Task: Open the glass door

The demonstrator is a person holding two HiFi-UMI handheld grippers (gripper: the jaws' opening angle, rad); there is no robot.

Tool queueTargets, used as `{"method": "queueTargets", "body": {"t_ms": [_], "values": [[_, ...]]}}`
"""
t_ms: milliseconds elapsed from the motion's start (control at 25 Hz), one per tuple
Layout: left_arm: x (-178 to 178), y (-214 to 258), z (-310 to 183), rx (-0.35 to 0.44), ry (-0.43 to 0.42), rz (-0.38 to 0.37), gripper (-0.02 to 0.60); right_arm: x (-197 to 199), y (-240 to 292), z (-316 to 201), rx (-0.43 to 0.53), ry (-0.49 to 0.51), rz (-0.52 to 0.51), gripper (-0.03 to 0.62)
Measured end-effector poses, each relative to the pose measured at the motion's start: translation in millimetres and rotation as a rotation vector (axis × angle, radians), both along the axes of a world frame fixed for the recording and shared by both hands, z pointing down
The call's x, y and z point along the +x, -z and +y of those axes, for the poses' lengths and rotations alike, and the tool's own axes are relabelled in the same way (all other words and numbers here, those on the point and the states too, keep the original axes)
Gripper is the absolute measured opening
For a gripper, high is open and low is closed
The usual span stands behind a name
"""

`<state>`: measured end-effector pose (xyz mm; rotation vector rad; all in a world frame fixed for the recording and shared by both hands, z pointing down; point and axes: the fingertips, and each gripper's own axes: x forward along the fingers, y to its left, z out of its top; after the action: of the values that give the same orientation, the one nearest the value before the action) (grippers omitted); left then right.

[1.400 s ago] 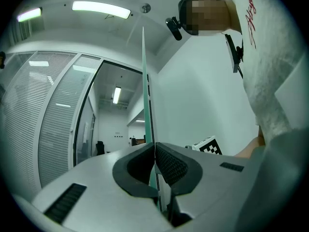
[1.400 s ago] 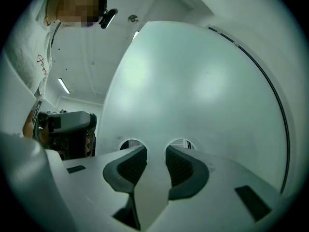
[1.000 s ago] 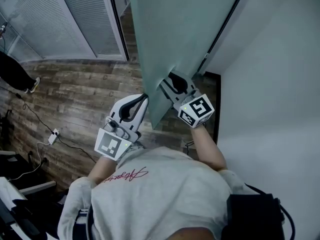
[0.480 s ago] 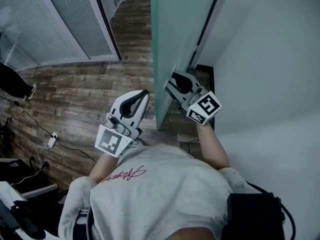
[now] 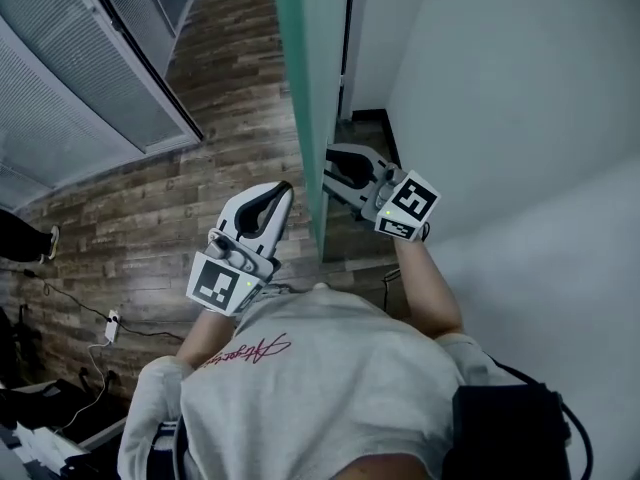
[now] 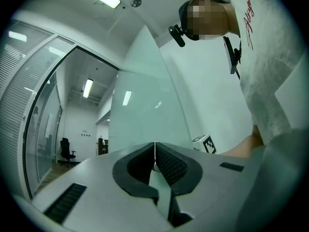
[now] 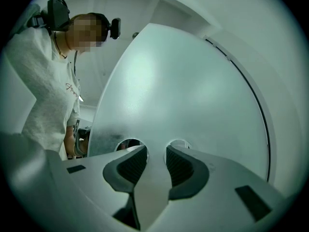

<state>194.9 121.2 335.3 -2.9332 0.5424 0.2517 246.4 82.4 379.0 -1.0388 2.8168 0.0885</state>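
Observation:
The frosted glass door (image 5: 312,88) stands edge-on in the head view, between my two grippers. My right gripper (image 5: 328,168) is on the door's right side, against its face near the free edge. In the right gripper view the door (image 7: 193,81) fills the picture, and the right gripper (image 7: 156,151) has its fingertips at two round holes (image 7: 126,144) in the glass, shut on the strip between them. My left gripper (image 5: 283,188) hangs free left of the door. In the left gripper view the left gripper (image 6: 154,146) is shut on nothing, with the door (image 6: 145,105) ahead.
A white wall (image 5: 520,118) runs close along the right of the door. A glass partition with blinds (image 5: 70,98) stands at the left over the wood floor (image 5: 230,138). Cables and a power strip (image 5: 110,320) lie at lower left. An office chair (image 6: 67,154) stands far off.
The door has swung from slanting across the head view to edge-on. Both grippers moved along with it, the right one keeping its place on the glass.

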Motion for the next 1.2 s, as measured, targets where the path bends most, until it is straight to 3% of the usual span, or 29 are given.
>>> {"method": "queueTargets", "body": {"t_ms": [680,1200], "values": [[105,5,32,-0.025,-0.346,-0.017,0.018,80,0,45,-0.022,0.006,0.012,0.130],[148,1,37,-0.041,-0.599,-0.083,0.018,133,14,70,-0.055,-0.028,-0.002,0.127]]}}
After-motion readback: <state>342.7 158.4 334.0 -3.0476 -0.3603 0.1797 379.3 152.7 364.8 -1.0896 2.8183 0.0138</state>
